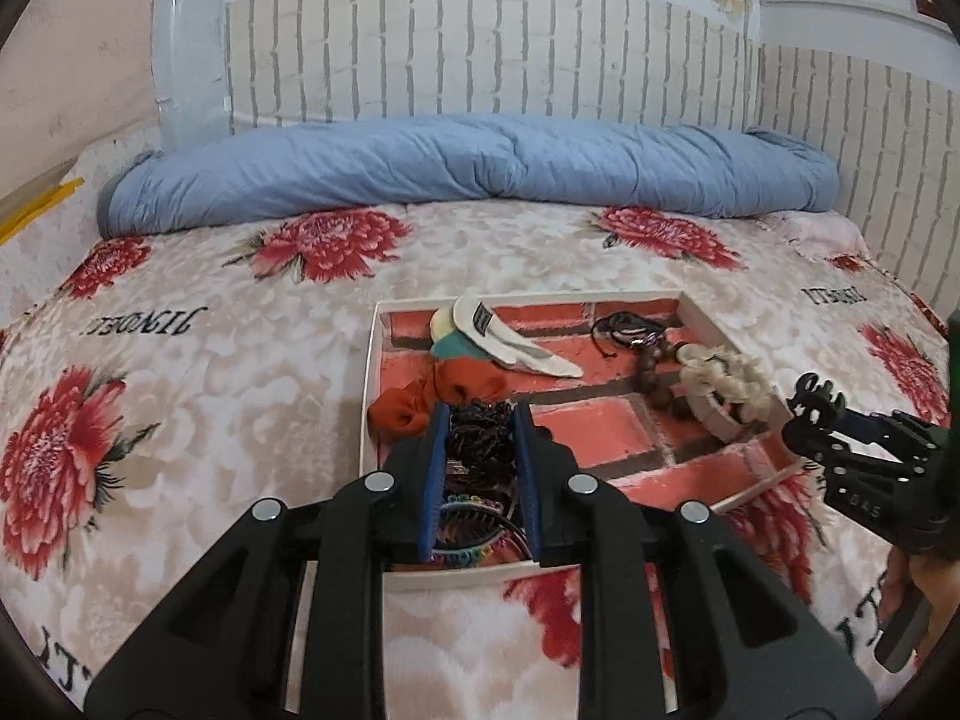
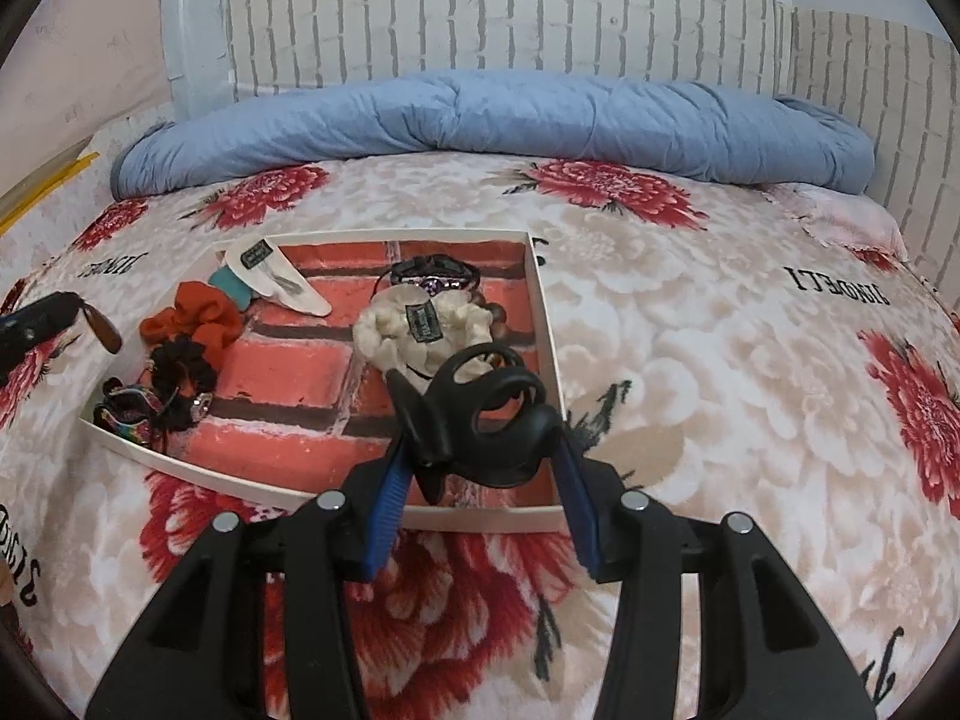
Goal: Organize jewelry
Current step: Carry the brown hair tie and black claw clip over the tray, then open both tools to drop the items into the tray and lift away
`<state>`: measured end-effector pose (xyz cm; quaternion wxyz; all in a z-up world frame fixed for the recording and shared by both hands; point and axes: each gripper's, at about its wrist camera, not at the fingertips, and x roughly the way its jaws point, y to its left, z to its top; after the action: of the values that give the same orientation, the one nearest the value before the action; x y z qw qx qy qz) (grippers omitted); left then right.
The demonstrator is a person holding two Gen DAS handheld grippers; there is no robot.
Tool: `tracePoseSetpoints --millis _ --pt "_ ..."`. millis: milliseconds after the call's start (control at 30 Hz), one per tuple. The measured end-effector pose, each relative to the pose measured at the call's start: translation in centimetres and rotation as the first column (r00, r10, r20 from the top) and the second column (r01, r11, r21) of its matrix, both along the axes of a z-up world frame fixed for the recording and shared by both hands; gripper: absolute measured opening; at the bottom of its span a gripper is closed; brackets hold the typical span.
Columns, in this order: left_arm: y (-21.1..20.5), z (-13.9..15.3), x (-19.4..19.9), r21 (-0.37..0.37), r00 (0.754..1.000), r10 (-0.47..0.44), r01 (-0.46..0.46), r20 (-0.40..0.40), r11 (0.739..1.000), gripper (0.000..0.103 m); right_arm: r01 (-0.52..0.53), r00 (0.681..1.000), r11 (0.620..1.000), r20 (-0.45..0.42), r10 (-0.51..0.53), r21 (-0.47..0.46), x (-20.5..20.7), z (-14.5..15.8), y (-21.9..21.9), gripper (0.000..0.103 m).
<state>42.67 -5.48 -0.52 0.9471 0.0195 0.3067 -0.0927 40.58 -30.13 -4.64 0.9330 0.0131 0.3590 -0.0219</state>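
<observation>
Risk at left: left gripper (image 1: 480,420) hangs over the near-left corner of the tray (image 2: 480,521), fingers drawn close together; a small brown piece (image 2: 102,333) shows at its tip in the right view, but cannot tell whether it is pinched or merely behind. If pinched lightly, likely to slip onto the floral blanket (image 2: 690,360) outside the rim. Risk at right: right gripper (image 2: 480,420) pinches the black claw clip (image 2: 498,408) between part-spread fingers, above the tray's near-right corner, just inside the rim. Curved, slick shell; likely to twist out of the pads, or to land on the cream scrunchie (image 2: 414,330) and snag its tag if released too far in. Container: one shallow white tray with brick-pattern floor, no dividers. Contents, left to right: multicoloured bangles (image 2: 126,411) in the near-left corner, black scrunchie (image 2: 180,369) touching them, orange scrunchie (image 2: 192,318) overhanging the left wall, white clip cards (image 2: 282,282) at the far-left corner, black cord bracelets (image 2: 432,273) at the far wall, cream scrunchie just in front, wooden beads (image 1: 651,369) tucked partly beneath it. Centre floor bare.
</observation>
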Motion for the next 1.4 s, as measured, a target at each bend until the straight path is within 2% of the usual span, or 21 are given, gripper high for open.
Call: tracePoseSetpoints --millis 400,600,733,1000,1033,1067,1100,1133,1300,1400 --pt "0.2 -4.2 3.4 0.004 0.998 0.013 -0.012 -0.054 1.000 0.020 -0.009 1.000 1.000 0.004 0.009 -0.022 2.1 -2.1 1.0 0.046" --pt "0.6 -5.1 4.5 0.002 0.998 0.025 -0.025 -0.065 1.000 0.020 -0.002 1.000 1.000 0.027 0.001 0.015 2.8 -2.5 0.5 0.045" --pt "0.8 -5.6 5.0 -0.005 0.996 0.032 -0.033 -0.080 0.999 0.020 -0.009 1.000 1.000 -0.013 0.009 0.025 3.4 -3.4 0.5 0.045" --pt "0.6 -6.0 4.9 0.009 0.995 0.043 -0.042 -0.085 0.999 0.023 -0.025 0.999 0.999 -0.026 0.026 0.037 3.5 -4.1 0.5 0.048" --pt "0.6 -6.1 4.8 0.012 0.995 0.046 -0.045 -0.084 0.999 0.029 -0.029 0.999 0.999 -0.022 0.029 0.037 3.4 -4.0 0.5 0.056" --pt "0.7 -6.0 4.6 0.013 0.995 0.050 -0.050 -0.081 0.999 0.041 -0.032 0.999 0.999 -0.014 0.033 0.034 3.2 -3.8 0.5 0.061" --pt "0.7 -6.0 4.5 0.013 0.996 0.053 -0.052 -0.076 0.999 0.047 -0.034 0.999 0.999 -0.010 0.034 0.028 2.9 -3.7 0.6 0.068" --pt "0.7 -5.9 4.2 0.011 0.996 0.054 -0.053 -0.068 0.999 0.054 -0.037 0.999 0.999 -0.008 0.037 0.022 2.8 -3.6 0.6 0.072" --pt "0.9 -5.2 2.5 -0.011 0.998 0.046 -0.047 -0.049 0.999 0.069 -0.048 0.999 0.998 -0.008 0.048 0.029 1.4 -3.0 0.6 0.080" --pt "1.1 -4.5 1.0 -0.019 0.998 0.060 -0.061 -0.028 0.998 0.085 -0.043 0.999 0.999 0.004 0.042 0.029 0.3 -2.4 0.5 0.085"
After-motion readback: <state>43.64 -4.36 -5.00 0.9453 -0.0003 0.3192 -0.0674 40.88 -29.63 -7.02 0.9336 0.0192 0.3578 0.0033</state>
